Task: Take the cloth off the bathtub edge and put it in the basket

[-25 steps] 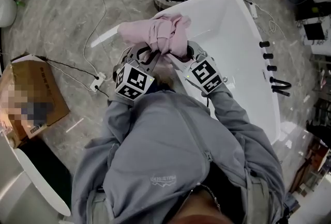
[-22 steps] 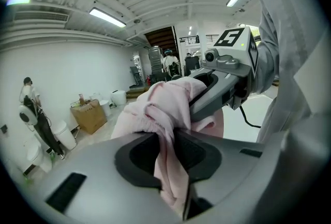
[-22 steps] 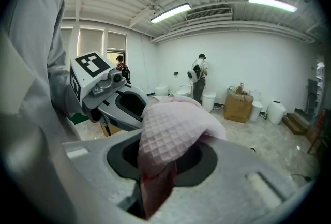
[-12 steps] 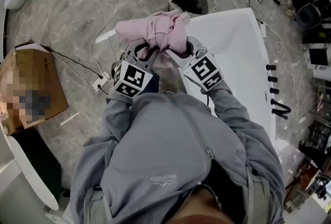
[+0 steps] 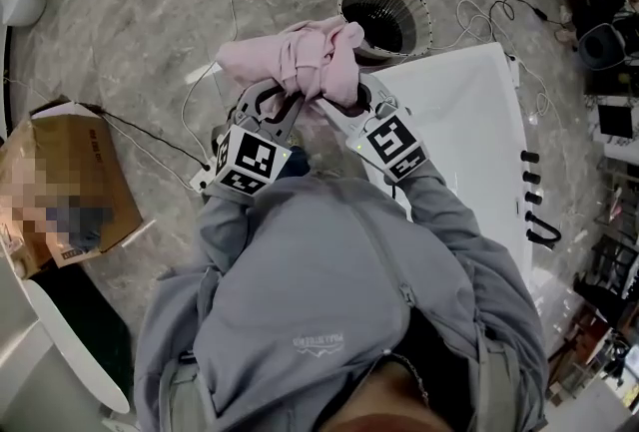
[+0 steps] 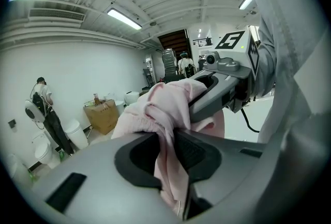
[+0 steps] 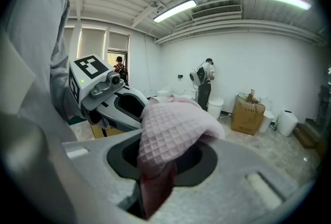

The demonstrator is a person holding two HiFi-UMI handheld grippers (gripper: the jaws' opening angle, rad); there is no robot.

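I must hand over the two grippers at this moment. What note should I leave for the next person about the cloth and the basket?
Left gripper: shut on the pink cloth.
Right gripper: shut on the same cloth, close beside the left one.
Cloth: bunched and held in the air, clear of the bathtub.
Basket: on the floor at the bathtub's corner; the cloth is beside it, not yet over its opening.
Done: cloth is off the bathtub edge.
Left: bring the cloth over the basket, open both grippers, let it drop in.

The cloth (image 5: 300, 61) hides the tips of the left claw (image 5: 293, 101) and the right claw (image 5: 340, 104), and the basket's (image 5: 424, 16) near-left rim.
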